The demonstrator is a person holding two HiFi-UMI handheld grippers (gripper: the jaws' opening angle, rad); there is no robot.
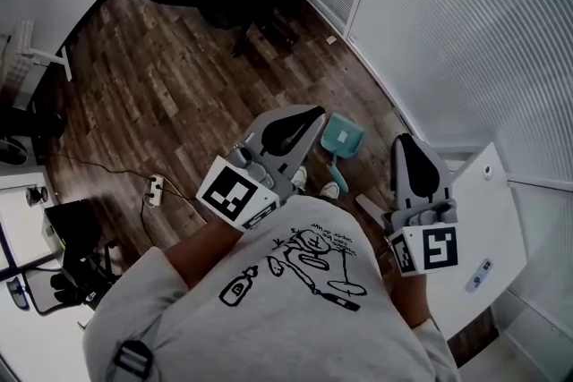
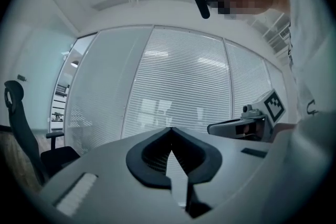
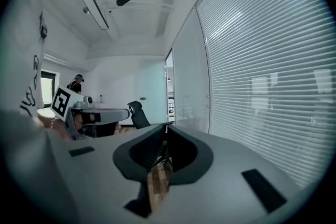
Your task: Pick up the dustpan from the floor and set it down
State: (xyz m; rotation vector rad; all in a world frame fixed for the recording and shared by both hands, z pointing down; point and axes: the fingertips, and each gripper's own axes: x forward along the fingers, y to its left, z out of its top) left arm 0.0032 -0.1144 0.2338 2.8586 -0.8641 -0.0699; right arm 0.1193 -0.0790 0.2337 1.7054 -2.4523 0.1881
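Right now we hold both claws level in front of us. The left claw (image 2: 170, 131) is pressed together with nothing in it, and so is the right claw (image 3: 167, 127). The teal dustpan (image 1: 343, 141) lies on the wooden floor (image 1: 161, 94) below, just ahead of our shoes (image 1: 330, 190).

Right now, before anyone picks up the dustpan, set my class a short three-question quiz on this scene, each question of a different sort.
1. True or false: the teal dustpan lies on the wooden floor.
2. What does the left gripper hold? A) the dustpan B) nothing C) a cable
3. Fill in: the jaws of the right gripper are ____.
Key: 1 true; 2 B; 3 shut.
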